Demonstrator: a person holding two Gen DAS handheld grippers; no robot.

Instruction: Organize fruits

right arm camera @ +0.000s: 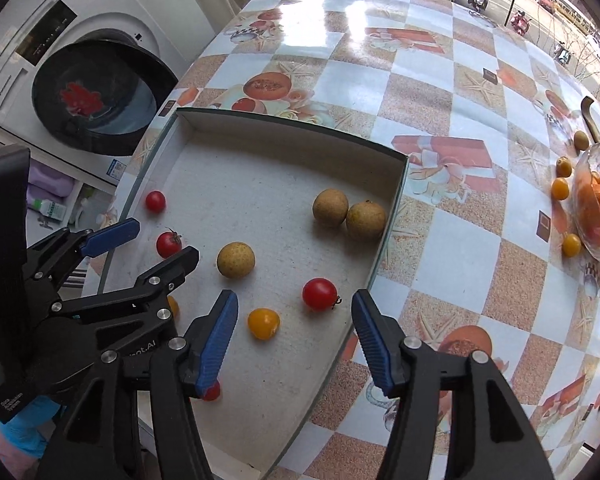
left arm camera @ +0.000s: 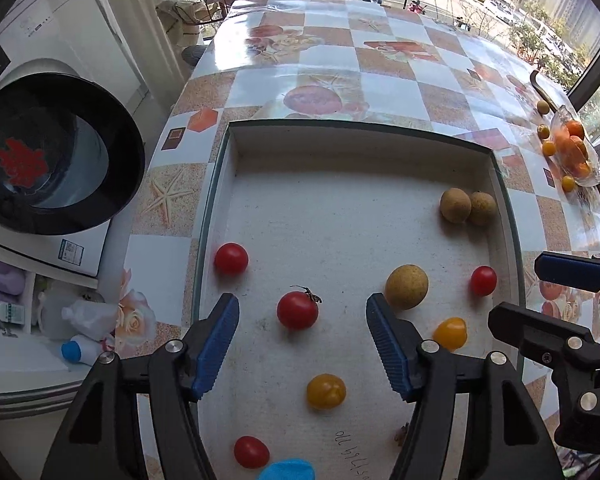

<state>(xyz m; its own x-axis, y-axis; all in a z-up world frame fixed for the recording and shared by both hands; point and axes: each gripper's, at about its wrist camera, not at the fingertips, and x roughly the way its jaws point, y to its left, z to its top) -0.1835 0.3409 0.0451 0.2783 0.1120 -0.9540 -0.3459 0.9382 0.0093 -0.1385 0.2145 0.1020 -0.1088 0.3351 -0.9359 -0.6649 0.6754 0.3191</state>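
Red, yellow tomatoes, tan longans loose in tray; left claw, right claw wide, empty.

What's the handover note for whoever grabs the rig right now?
Left gripper: open, empty, over the tray, red tomato with stem between its fingers.
Right gripper: open, empty, near another red tomato and a yellow tomato.
Tray holds mixed red tomatoes, yellow tomatoes and three brown fruits, scattered.
Glass bowl of orange fruit sits at far right.
Done: no sorting visible. Left: all of it.
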